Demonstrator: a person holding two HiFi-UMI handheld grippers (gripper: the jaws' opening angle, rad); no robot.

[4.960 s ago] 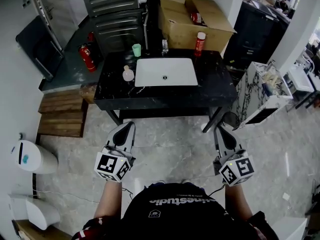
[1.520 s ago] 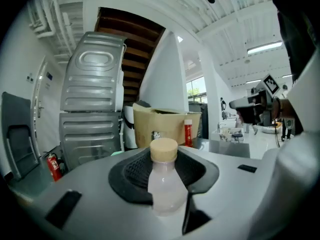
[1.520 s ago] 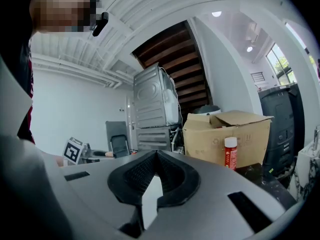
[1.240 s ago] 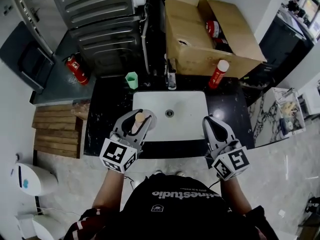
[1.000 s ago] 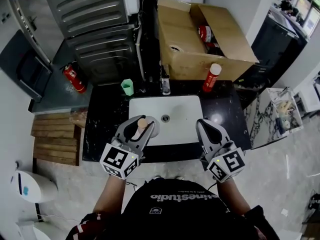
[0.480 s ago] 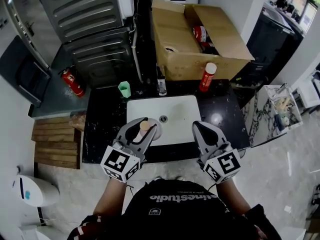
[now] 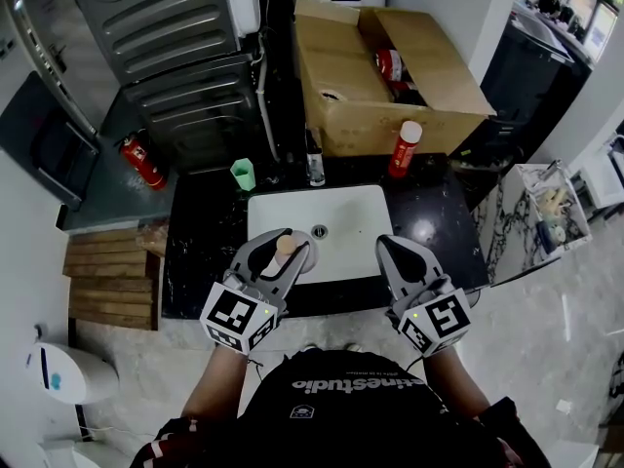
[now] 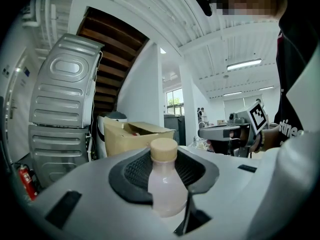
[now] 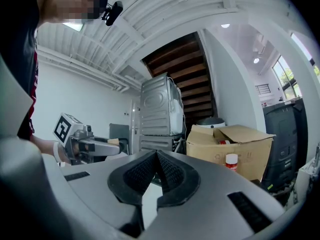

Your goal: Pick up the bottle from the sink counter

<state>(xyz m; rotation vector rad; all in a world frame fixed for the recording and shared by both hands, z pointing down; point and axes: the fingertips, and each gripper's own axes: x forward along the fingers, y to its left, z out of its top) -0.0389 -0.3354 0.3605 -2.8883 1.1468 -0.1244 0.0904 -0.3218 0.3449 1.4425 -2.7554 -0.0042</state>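
Observation:
A small pale pink bottle (image 7: pixel 285 247) with a tan cap sits between the jaws of my left gripper (image 7: pixel 278 246), over the front left corner of the white sink (image 7: pixel 346 213). In the left gripper view the bottle (image 8: pixel 164 184) stands upright with the dark pads pressed on both its sides. My left gripper (image 8: pixel 165 160) is shut on it. My right gripper (image 7: pixel 393 248) hovers over the sink's front right part, its jaws together and empty. The right gripper view shows the right gripper (image 9: pixel 156 156) with pads touching.
The black marble counter (image 7: pixel 200 252) carries a green cup (image 7: pixel 242 175), a faucet (image 7: pixel 315 168) and a red bottle with a white cap (image 7: pixel 405 149). Behind stand an open cardboard box (image 7: pixel 390 76) and a grey washer (image 7: pixel 166 27). A fire extinguisher (image 7: pixel 139 161) lies at the left.
Five seconds ago the bottle stood on the counter left of the sink and both grippers were short of it. Now the left gripper holds it. Over the last second little has moved.

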